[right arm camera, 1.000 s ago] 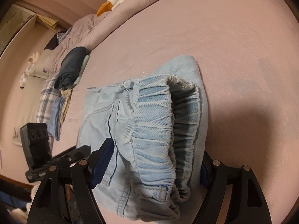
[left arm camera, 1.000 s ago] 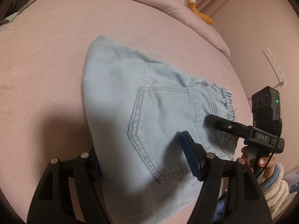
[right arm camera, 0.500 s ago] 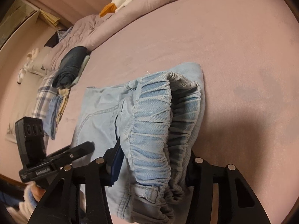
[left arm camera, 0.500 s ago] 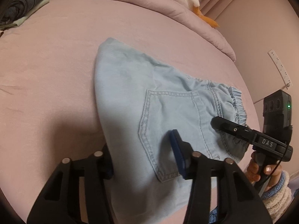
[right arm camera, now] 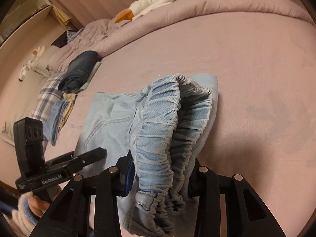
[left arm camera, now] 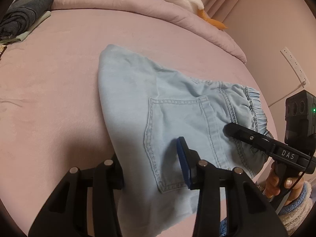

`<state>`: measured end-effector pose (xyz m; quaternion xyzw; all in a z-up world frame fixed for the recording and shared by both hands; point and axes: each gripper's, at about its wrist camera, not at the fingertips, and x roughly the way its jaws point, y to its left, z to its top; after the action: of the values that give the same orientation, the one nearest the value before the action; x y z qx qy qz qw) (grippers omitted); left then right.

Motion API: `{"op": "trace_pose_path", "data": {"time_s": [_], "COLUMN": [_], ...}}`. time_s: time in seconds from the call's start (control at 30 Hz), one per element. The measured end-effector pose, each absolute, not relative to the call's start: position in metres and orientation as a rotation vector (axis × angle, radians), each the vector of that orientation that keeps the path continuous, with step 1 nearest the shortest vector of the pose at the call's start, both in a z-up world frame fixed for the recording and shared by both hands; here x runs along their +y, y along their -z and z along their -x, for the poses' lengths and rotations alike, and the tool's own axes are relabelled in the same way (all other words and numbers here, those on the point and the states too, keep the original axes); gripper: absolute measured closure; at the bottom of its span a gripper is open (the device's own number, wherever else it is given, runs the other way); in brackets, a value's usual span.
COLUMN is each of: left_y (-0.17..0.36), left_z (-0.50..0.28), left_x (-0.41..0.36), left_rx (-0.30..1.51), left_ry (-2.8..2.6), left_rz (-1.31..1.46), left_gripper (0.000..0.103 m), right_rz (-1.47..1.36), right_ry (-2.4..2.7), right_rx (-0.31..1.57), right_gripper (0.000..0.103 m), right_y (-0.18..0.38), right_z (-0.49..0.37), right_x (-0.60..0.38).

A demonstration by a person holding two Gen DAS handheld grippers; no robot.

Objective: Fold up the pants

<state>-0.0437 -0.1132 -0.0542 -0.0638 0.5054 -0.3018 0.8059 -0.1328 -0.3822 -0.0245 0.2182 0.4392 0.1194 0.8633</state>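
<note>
Light-blue denim pants [left arm camera: 177, 106], folded into a thick bundle with a back pocket [left arm camera: 177, 126] facing up, lie on a pink bed [left arm camera: 59, 69] near its front edge. The left claw [left arm camera: 152, 169] straddles the near folded edge of the pants, its jaws closing with the fabric between them; one blue pad [left arm camera: 182, 162] rests on the denim beside the pocket, while the other is hidden behind the cloth, so full contact cannot be told. The right claw [right arm camera: 160, 179] is closing round the gathered elastic waistband [right arm camera: 158, 138], which bulges upward between its fingers and is pinched on both sides. Each claw shows in the other's view, gripped by a hand [left arm camera: 280, 179] in a fuzzy blue-and-cream sleeve [left arm camera: 296, 205]. At the far side of the bed, a rolled pink duvet [left arm camera: 138, 2] carries a white stuffed goose [right arm camera: 158, 2] with an orange beak. A stack of folded clothes [right arm camera: 77, 75], topped by a dark garment, sits well apart from the pants. A white power strip [left arm camera: 294, 65] hangs on the wall.
</note>
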Motion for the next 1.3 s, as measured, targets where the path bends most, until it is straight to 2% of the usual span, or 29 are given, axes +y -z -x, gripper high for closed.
{"op": "trace_pose_path", "data": {"time_s": [1.3], "left_y": [0.020], "left_z": [0.069], "left_x": [-0.071], "left_rx": [0.944], "left_ry": [0.555], "left_rz": [0.108], "left_gripper": [0.062], "right_rz": [-0.313], "right_ry": [-0.324], "right_rx": [0.802], "right_gripper": [0.062], "right_y": [-0.020], "right_z": [0.146], "right_x": [-0.330]}}
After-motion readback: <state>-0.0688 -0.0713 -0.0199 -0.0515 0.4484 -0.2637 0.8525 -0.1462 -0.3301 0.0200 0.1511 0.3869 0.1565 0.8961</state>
